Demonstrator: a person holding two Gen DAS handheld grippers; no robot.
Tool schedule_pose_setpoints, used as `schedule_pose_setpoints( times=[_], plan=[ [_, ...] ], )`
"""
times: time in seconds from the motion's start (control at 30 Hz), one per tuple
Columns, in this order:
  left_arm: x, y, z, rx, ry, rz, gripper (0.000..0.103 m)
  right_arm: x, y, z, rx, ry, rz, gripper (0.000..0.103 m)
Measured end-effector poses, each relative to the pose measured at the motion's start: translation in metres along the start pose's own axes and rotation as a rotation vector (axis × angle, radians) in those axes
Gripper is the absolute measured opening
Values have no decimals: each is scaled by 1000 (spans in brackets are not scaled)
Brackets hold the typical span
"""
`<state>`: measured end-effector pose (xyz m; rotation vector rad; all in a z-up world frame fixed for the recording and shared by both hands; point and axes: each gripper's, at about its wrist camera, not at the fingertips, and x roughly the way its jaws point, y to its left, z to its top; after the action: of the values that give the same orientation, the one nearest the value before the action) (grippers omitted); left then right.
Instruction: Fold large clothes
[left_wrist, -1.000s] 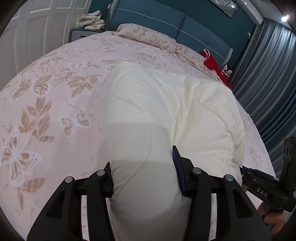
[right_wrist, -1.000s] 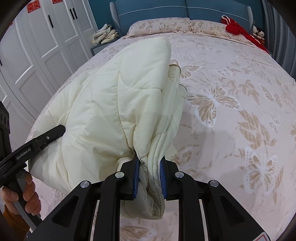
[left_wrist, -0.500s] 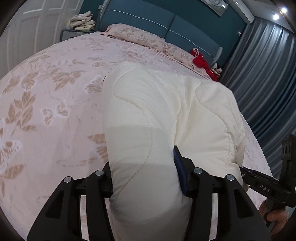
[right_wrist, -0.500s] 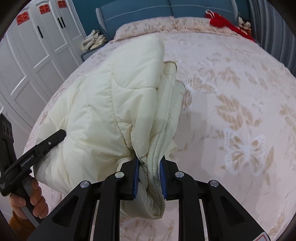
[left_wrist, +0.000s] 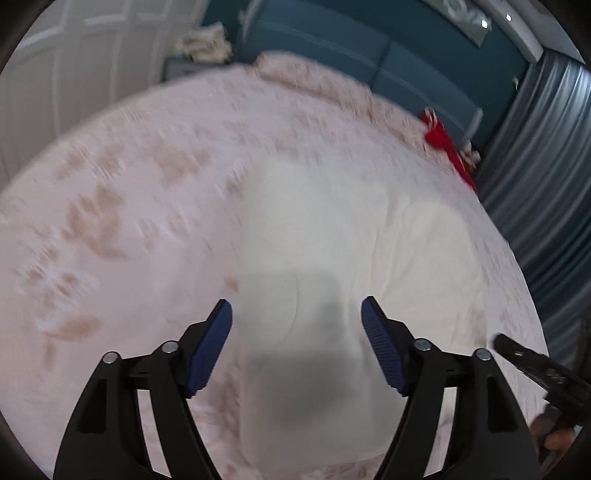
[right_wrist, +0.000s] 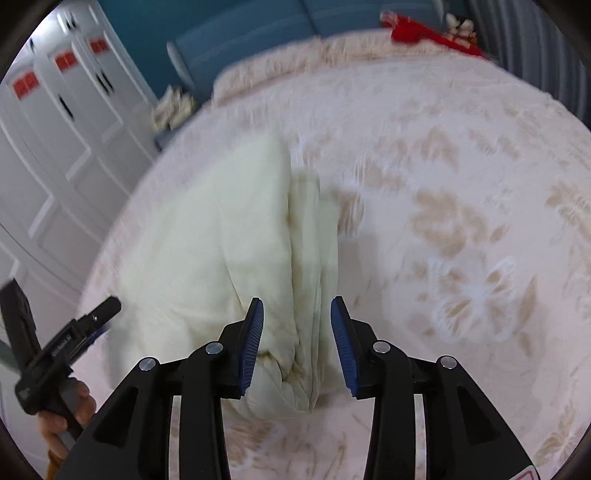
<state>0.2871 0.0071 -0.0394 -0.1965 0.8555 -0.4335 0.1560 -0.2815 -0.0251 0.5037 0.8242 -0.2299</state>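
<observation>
I have two tongs in play and one cream quilted garment (left_wrist: 332, 258), lying folded in a bundle on the pink butterfly bedspread (left_wrist: 129, 221). My left gripper (left_wrist: 296, 347) has just been opening; its blue pads stand apart, clear of the cloth below. My right gripper (right_wrist: 297, 347) has just been opening too, the garment's edge loose between its pads.

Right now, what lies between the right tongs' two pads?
In the right wrist view, the right tongs have just been opening; the folded edge of the cream quilted coat lies between the pads, untouched, resting on the bedspread.
</observation>
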Motion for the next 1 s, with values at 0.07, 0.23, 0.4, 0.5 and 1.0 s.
schedule_pose_setpoints(
  times=[0.07, 0.23, 0.4, 0.5, 1.0],
  plan=[
    [-11, -6, 21, 14, -21, 74, 78, -8, 2, 12, 23, -13, 27, 40],
    [7, -20, 65, 24, 55, 200, 78, 14, 17, 44, 55, 32, 69, 40],
    [58, -16, 82, -55, 202, 182, 78, 69, 22, 67, 89, 128, 61, 43],
    [87, -14, 73, -68, 260, 183, 78, 94, 21, 66, 86, 166, 47, 15],
    [128, -22, 37, 3, 208, 269, 90, 150, -18, 34, 112, 201, 21, 11]
  ],
)
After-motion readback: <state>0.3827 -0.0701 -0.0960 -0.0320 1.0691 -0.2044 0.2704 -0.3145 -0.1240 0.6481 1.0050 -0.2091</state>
